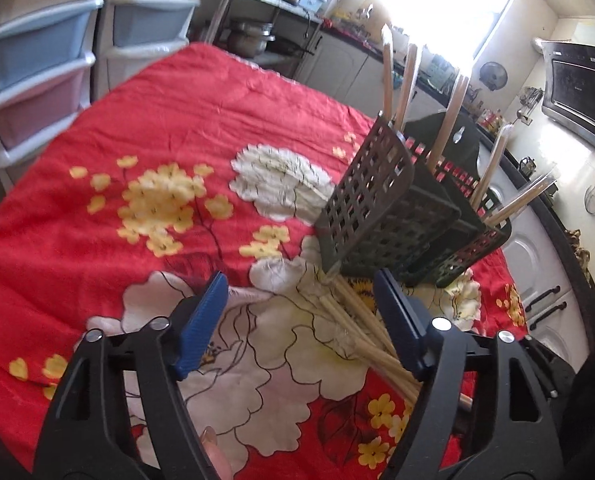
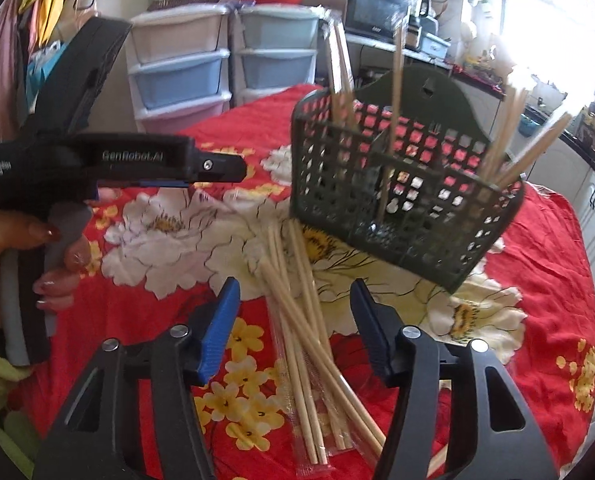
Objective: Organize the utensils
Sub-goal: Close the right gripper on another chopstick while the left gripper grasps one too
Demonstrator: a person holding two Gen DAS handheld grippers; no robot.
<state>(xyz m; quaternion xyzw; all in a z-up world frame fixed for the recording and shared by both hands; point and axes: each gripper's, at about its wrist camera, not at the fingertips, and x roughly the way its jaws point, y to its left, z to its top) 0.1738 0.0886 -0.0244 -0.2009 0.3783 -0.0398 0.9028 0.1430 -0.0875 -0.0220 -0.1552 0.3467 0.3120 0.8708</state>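
A dark green lattice utensil basket (image 1: 389, 208) stands on the red flowered tablecloth (image 1: 145, 112), with several wrapped wooden chopsticks (image 1: 449, 120) upright in it. More loose chopsticks (image 1: 357, 328) lie fanned on the cloth in front of it. My left gripper (image 1: 299, 280) is open just above the cloth, its right pad beside that pile. In the right wrist view the basket (image 2: 401, 200) is ahead and the loose chopsticks (image 2: 297, 312) lie on the cloth between the pads of my open right gripper (image 2: 295, 284), untouched. The left gripper (image 2: 233, 172) shows at the left, held by a hand (image 2: 13, 252).
Plastic drawer units (image 2: 181, 76) stand beyond the table's far edge. A microwave (image 2: 373, 10) sits on a cluttered counter behind, and white kitchen cabinets (image 1: 537, 280) run along the right. Bright window light washes out the far right.
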